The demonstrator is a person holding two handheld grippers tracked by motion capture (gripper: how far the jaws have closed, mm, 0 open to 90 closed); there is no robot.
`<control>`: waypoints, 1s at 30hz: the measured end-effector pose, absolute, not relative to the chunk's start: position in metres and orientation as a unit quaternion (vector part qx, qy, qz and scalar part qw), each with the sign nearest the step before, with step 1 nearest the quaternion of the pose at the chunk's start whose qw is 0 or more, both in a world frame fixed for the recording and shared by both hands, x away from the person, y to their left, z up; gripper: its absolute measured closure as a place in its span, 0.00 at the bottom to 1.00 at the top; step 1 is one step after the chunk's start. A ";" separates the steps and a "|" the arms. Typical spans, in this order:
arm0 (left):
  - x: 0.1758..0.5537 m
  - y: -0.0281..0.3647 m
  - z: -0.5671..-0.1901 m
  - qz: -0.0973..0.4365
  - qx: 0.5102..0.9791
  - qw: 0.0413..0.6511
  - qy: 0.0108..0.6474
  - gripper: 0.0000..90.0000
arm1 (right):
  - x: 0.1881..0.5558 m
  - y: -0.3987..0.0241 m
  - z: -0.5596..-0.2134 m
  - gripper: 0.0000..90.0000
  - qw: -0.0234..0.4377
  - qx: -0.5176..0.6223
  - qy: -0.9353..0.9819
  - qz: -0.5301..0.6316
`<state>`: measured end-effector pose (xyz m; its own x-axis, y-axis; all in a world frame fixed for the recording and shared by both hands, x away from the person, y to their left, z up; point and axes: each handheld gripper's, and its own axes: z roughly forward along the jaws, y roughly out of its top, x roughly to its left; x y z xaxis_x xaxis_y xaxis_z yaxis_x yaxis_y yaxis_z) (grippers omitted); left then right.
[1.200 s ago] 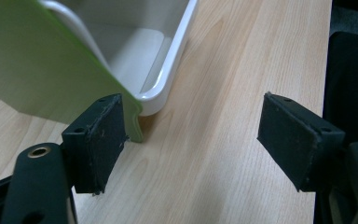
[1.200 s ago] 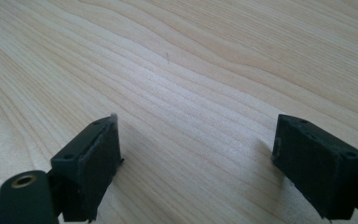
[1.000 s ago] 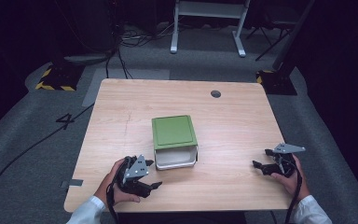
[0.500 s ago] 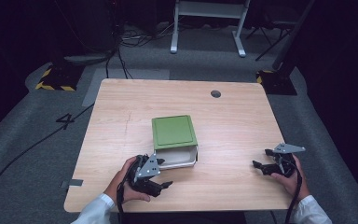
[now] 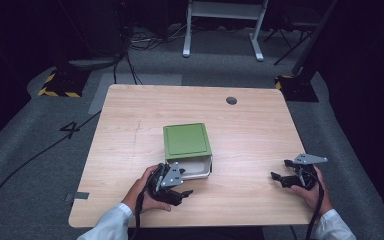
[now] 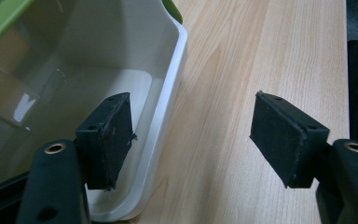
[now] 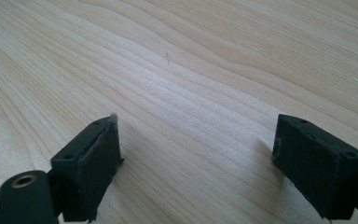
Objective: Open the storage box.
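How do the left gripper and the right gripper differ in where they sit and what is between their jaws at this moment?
The left gripper sits at the near edge of the white box with the green lid; the right gripper rests apart from it, near the table's right edge. In the left gripper view the box's wall stands between the jaws; in the right gripper view the jaws frame bare wood. Both are open.
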<state>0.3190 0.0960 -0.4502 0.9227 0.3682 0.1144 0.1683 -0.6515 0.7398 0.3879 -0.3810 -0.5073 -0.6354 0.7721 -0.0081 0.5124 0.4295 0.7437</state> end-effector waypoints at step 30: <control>0.305 0.064 -0.458 0.119 0.926 0.330 0.142 0.65 | 0.387 -0.381 -0.507 0.17 0.179 0.389 0.826 0.366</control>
